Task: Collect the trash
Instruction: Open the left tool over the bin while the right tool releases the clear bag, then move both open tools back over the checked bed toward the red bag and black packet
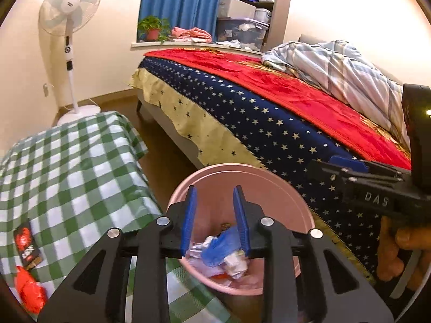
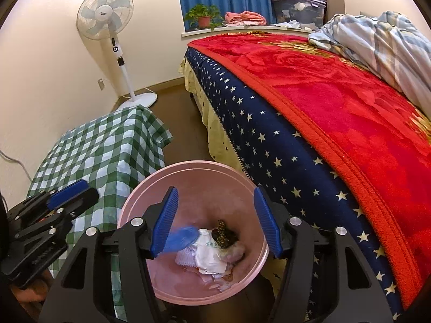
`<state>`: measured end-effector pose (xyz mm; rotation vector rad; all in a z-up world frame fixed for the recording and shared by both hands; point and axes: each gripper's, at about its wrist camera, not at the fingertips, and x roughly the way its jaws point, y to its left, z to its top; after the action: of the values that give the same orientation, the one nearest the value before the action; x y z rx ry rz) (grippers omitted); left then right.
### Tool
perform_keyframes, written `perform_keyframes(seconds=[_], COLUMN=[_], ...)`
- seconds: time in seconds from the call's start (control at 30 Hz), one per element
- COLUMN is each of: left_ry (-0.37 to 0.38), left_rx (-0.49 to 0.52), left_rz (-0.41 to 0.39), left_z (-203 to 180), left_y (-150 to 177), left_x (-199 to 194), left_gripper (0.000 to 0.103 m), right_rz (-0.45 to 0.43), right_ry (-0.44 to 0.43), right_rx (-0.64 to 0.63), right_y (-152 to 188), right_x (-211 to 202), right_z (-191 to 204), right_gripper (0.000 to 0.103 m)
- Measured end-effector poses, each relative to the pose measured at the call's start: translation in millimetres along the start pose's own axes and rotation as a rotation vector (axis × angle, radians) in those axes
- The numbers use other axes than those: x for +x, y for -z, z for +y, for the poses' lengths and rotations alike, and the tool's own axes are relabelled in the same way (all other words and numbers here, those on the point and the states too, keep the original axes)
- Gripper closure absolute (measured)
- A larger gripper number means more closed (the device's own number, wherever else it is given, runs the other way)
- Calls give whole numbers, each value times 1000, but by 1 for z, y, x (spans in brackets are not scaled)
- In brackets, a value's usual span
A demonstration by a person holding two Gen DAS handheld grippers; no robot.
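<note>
- Left wrist view: left tool (image 1: 215, 210) poised over the pink bin (image 1: 296, 202), blue fingers (image 1: 188, 215) apart with nothing between them.
- Inside the bin, crumpled trash (image 1: 231, 261): white paper and a blue scrap (image 1: 218, 247) at the bottom.
- Bin wedged in the strip of floor (image 1: 161, 158) between the checkered surface (image 1: 67, 167) and the bed (image 1: 269, 129); rim close to both edges.
- On the surface near its left edge, a dark packet (image 1: 27, 245) and an orange-red wrapper (image 1: 28, 293).
- Right tool (image 1: 347, 164) entering from the right above the bed's starred edge, seen side-on.

- Right wrist view: right tool (image 2: 215, 215) above the same bin (image 2: 140, 188), fingers (image 2: 165, 220) spread wide, gripping nothing.
- Blue scrap (image 2: 180, 239) blurred just beside the left finger, above the white paper; cannot tell whether touching.
- Left tool (image 2: 70, 192) at the left, over the surface's corner.
- Open floor (image 2: 177, 107) running toward the fan (image 2: 107, 21).
</note>
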<state>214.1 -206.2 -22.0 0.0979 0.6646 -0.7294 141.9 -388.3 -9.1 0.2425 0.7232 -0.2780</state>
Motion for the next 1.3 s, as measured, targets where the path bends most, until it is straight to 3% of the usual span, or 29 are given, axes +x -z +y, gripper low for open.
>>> perform_keyframes(seconds=[0.27, 0.63, 0.73, 0.87, 1.0, 1.2, 1.3], left_ry=[-61, -150, -170, -200, -228, -342, -436], left_rx=[-27, -47, -55, -54, -64, -139, -207], left_rz=[-49, -114, -115, -112, -106, -156, -165], left_z=[23, 40, 44, 45, 48, 73, 97], left_y=[6, 18, 25, 34, 42, 47, 51], left_x=[-42, -96, -105, -115, -125, -154, -172], left_gripper=[57, 35, 34, 31, 21, 19, 20], right_rz=[-80, -149, -160, -173, -178, -185, -190], right_ry=[-45, -114, -124, -136, -152, -195, -222], right_rx=[-45, -80, -91, -101, -125, -158, -179], right_y=[4, 13, 15, 19, 23, 25, 25], right_x=[-25, -50, -55, -60, -63, -69, -71], right_z=[18, 39, 43, 50, 58, 73, 83], right_gripper=[44, 35, 30, 13, 5, 5, 5])
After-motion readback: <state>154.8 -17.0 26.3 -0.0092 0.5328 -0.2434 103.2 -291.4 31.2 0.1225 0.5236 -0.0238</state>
